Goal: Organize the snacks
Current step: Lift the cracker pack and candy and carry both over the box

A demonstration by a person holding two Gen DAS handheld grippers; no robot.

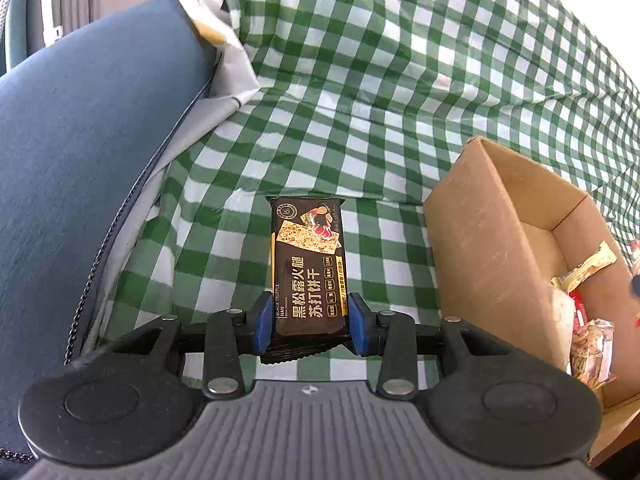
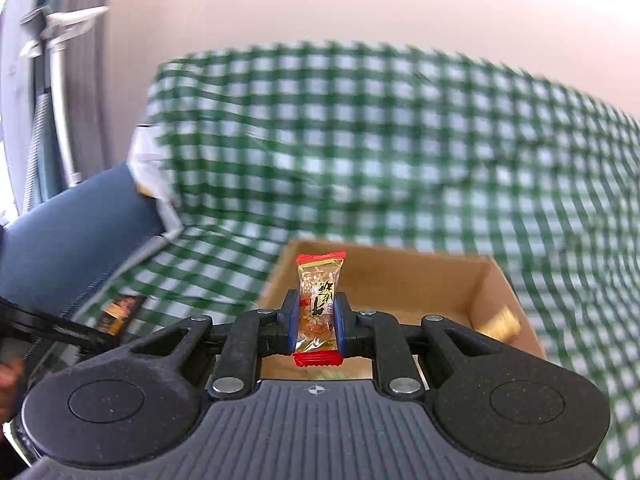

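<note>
My left gripper is shut on a black cracker packet with yellow and white print, held just above the green checked cloth. A cardboard box stands to its right with several snack packets inside. My right gripper is shut on a small clear candy bar with red ends, held above the near end of the cardboard box. A gold wrapped snack lies in the box. The black packet and the left gripper's arm show at the lower left of the right wrist view.
A blue cushion or bag with a zipper lies left of the cloth. White plastic sticks out at the cloth's left edge. A pale wall rises behind, with a window frame at far left.
</note>
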